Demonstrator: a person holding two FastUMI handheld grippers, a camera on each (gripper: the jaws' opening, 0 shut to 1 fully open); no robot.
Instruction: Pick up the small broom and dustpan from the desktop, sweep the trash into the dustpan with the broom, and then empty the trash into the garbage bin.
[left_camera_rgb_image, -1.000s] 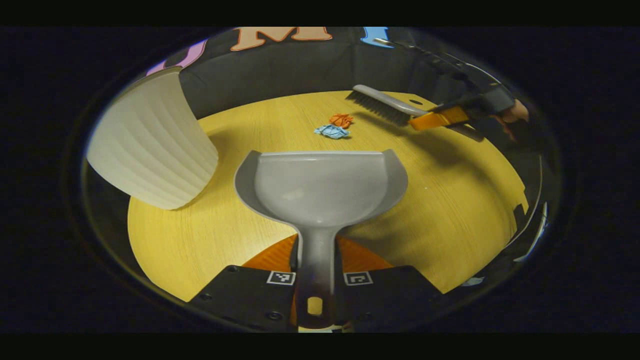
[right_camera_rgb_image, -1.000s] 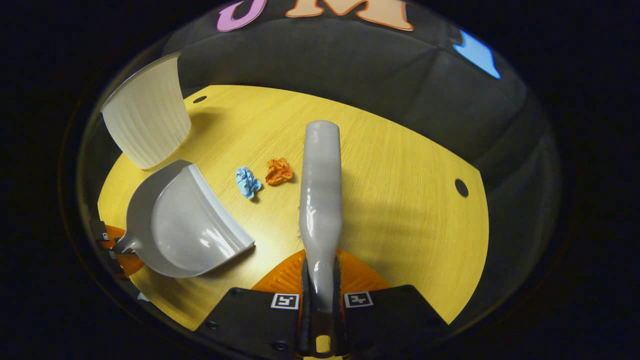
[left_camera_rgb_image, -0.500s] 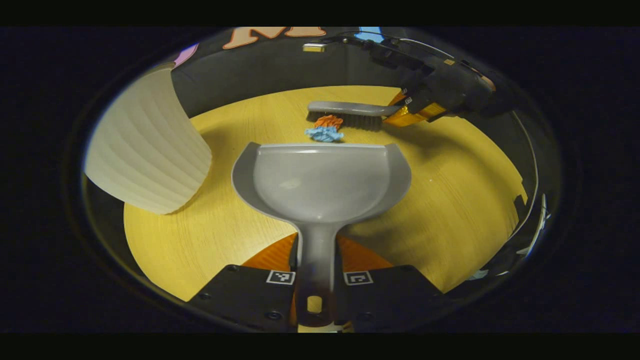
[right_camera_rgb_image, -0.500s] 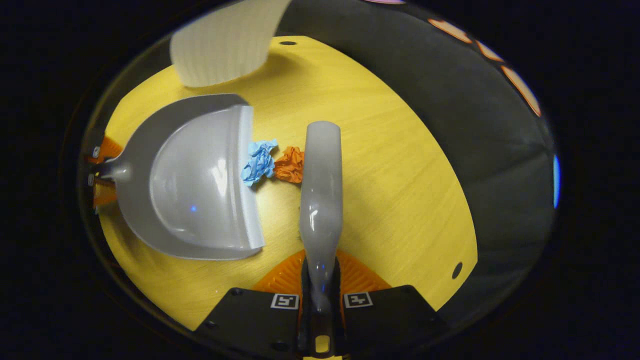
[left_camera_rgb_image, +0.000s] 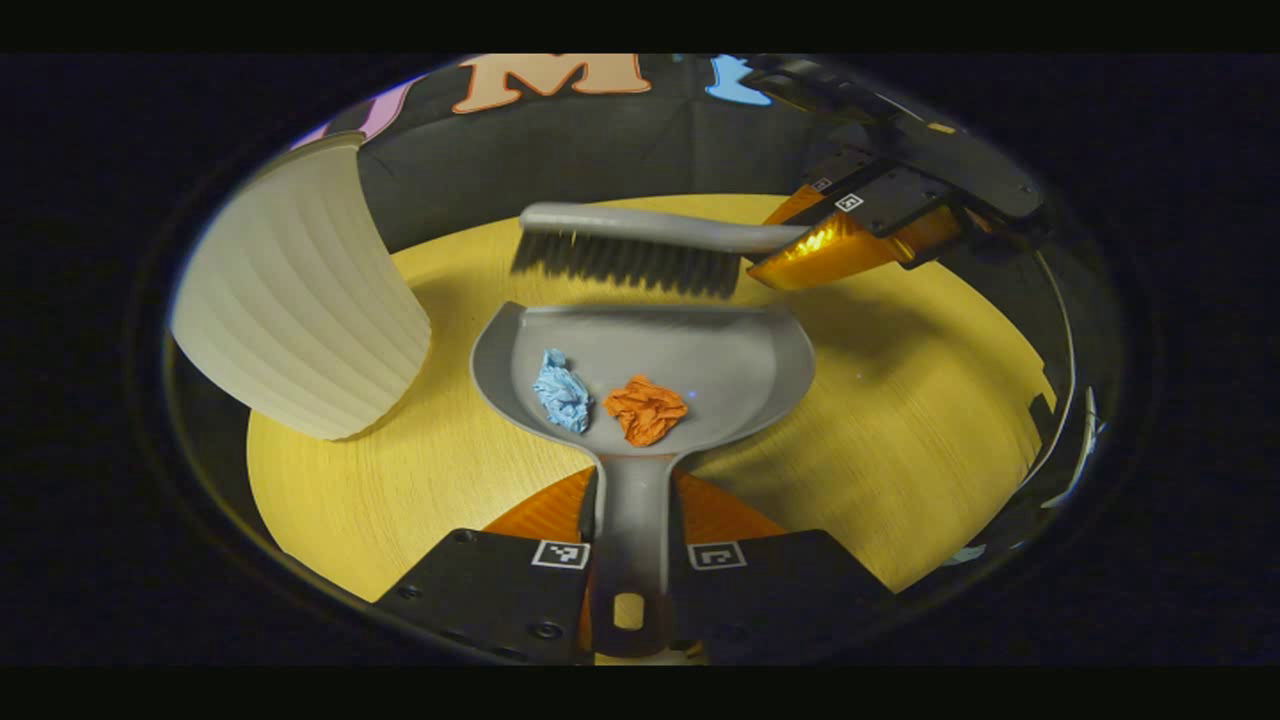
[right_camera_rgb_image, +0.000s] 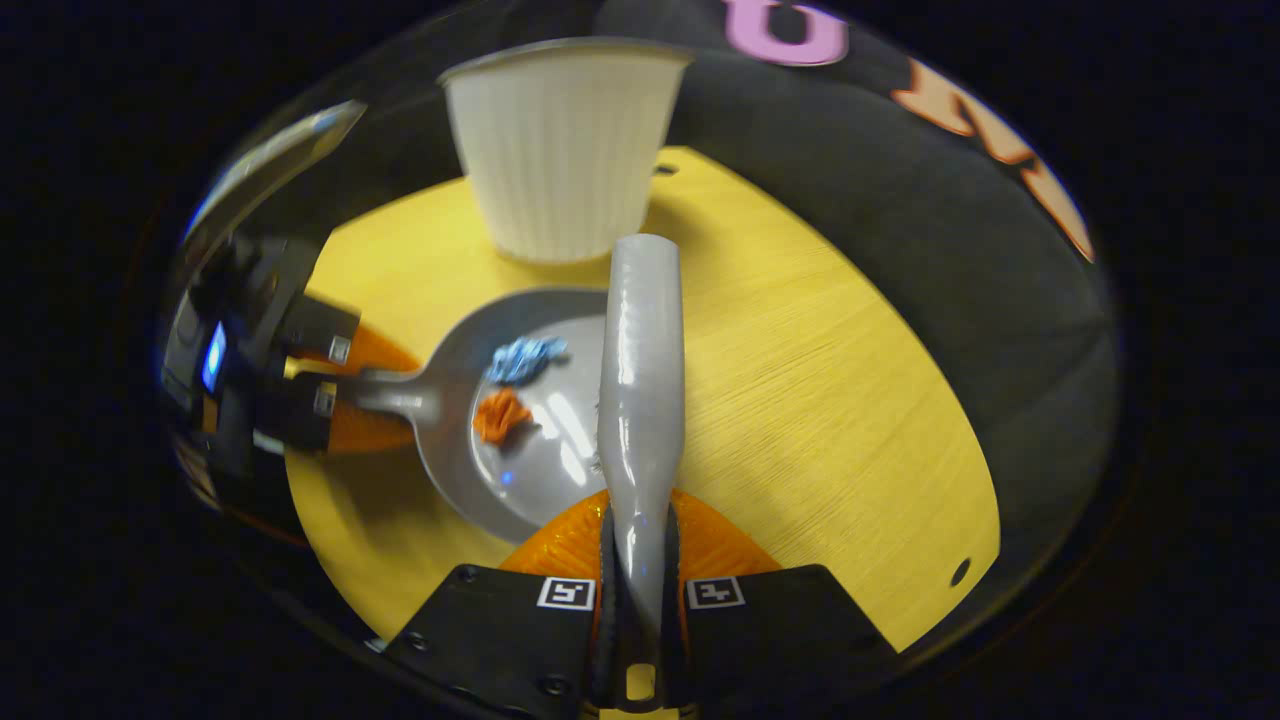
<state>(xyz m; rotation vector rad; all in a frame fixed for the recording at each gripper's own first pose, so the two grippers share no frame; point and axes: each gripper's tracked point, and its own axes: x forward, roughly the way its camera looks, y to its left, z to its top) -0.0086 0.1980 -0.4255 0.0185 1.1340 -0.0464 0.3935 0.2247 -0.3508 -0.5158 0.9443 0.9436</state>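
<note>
Left gripper view had the left gripper (left_camera_rgb_image: 630, 520) clenched on the dustpan (left_camera_rgb_image: 700, 350), both fingers pressing the grey handle at 6 o'clock, the pan lying on the yellow desk (left_camera_rgb_image: 900, 400) with its mouth pointing to 12 o'clock. Inside the pan sat the blue paper ball (left_camera_rgb_image: 562, 390) and the orange paper ball (left_camera_rgb_image: 645, 408), side by side near the handle end, blue at 9 o'clock of orange, the two nearly touching. Just past the pan's lip, at 12 o'clock, the broom (left_camera_rgb_image: 640, 245) hung crosswise, bristles down, their tips just above the lip; whether they touched it could not be told. The right gripper (left_camera_rgb_image: 800, 245) gripped the broom's handle over at 2 o'clock. The white ribbed garbage bin (left_camera_rgb_image: 300, 300) stood on the desk at 10 o'clock of the pan, close beside it. Right gripper view looked along the broom (right_camera_rgb_image: 640, 370), whose handle was pinched firm between the right gripper's (right_camera_rgb_image: 640, 560) two fingers at 6 o'clock. The dustpan (right_camera_rgb_image: 540, 440) lay partly under the broom, toward 9 o'clock, with the blue paper ball (right_camera_rgb_image: 525, 358) and orange paper ball (right_camera_rgb_image: 498, 415) resting in it, and the left gripper (right_camera_rgb_image: 350, 395) held its handle farther out at 9 o'clock. The garbage bin (right_camera_rgb_image: 560, 150) stood upright at 12 o'clock, just beyond the broom's far end on the desk (right_camera_rgb_image: 820, 400).
</note>
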